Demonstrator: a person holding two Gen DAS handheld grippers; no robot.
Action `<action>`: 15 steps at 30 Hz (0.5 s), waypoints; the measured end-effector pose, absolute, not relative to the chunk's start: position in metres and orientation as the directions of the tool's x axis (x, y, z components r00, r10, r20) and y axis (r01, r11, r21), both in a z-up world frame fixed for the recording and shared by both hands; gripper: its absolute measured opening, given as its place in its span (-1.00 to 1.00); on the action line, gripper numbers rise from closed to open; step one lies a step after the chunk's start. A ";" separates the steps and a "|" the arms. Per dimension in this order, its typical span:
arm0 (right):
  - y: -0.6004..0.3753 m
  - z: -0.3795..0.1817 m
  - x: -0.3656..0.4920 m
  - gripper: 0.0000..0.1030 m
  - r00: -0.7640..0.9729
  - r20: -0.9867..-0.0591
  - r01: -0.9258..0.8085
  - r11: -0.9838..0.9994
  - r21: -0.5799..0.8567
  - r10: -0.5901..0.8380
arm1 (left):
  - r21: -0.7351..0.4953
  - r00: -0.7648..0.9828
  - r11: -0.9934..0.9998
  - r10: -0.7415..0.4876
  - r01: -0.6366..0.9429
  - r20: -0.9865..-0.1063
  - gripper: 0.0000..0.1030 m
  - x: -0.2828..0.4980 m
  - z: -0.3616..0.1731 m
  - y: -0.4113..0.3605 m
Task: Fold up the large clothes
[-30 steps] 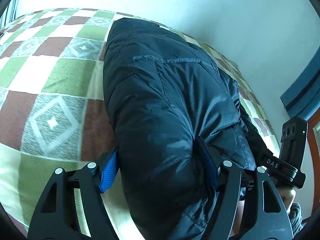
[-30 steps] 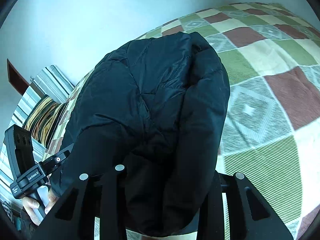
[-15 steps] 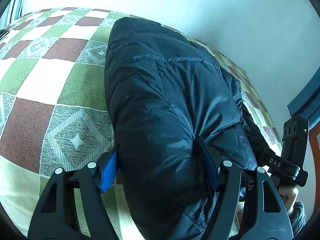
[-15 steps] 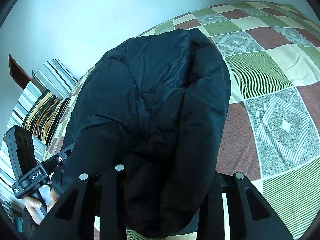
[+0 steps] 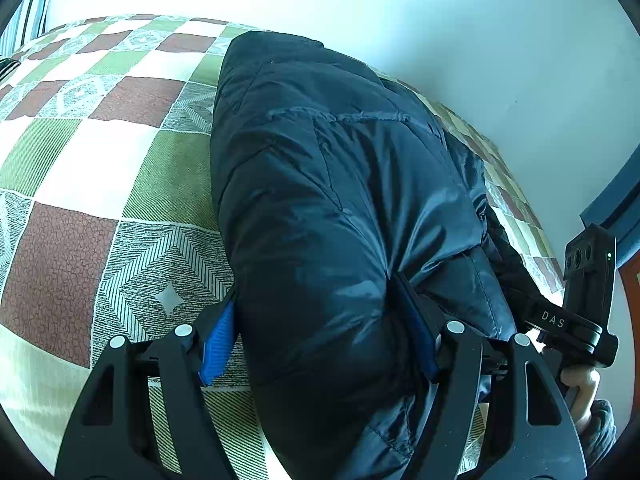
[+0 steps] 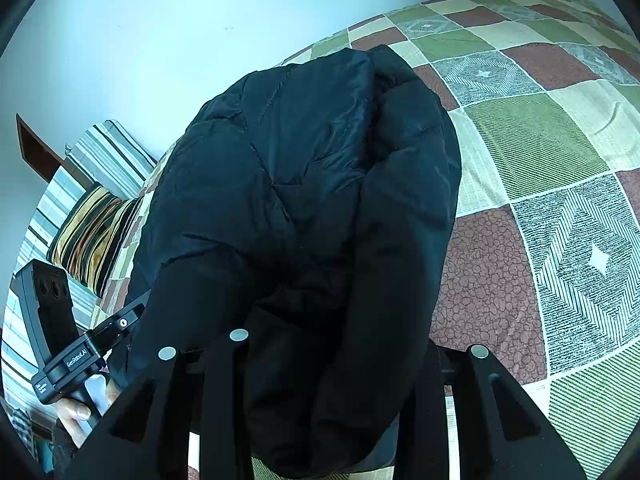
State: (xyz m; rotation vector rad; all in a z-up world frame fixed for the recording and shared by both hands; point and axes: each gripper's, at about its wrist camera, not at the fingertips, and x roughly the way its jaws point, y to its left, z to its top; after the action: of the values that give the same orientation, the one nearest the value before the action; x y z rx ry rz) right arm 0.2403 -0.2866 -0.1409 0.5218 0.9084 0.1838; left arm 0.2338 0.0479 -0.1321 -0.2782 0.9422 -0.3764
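A dark navy puffer jacket (image 5: 320, 200) lies bundled lengthwise on a patchwork quilt (image 5: 80, 160). My left gripper (image 5: 320, 340) is shut on the thick near end of it, and the blue pads (image 5: 218, 344) press into the padding on both sides. In the right wrist view the same jacket (image 6: 312, 200) looks black and bulges up between the fingers of my right gripper (image 6: 332, 360), which is shut on a thinner fold. Each view shows the other gripper close beside it: the right gripper (image 5: 580, 300) and the left gripper (image 6: 60, 328), each held by a hand.
The quilt (image 6: 540, 160) of green, brown and grey squares spreads wide on one side of the jacket. A pale wall (image 5: 440, 20) runs close behind the bed. Striped pillows (image 6: 92, 220) lie at the head end, by a wooden headboard (image 6: 36, 148).
Both grippers have moved across the bed with the jacket, and the quilt squares have slid past beneath. Most of that shift came in the first half second. Both grips look the same.
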 end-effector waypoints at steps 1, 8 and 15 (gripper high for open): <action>-0.286 -0.141 0.239 -0.35 0.610 -0.703 0.063 0.862 0.504 0.366 | -0.391 0.531 0.901 -0.429 0.191 -0.731 0.39 0.234 -0.132 0.048; -0.291 -0.143 0.236 -0.31 0.618 -0.691 0.066 0.851 0.521 0.375 | -0.383 0.528 0.903 -0.425 0.195 -0.735 0.39 0.233 -0.132 0.047; -0.296 -0.145 0.233 -0.12 0.628 -0.686 0.090 0.842 0.532 0.367 | -0.379 0.530 0.906 -0.418 0.187 -0.738 0.41 0.236 -0.131 0.047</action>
State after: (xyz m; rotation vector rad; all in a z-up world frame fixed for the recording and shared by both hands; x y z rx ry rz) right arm 0.2332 -0.2959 -0.1449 0.5655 0.8893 0.1691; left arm 0.2360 0.0471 -0.1309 -0.2675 0.9472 -0.3659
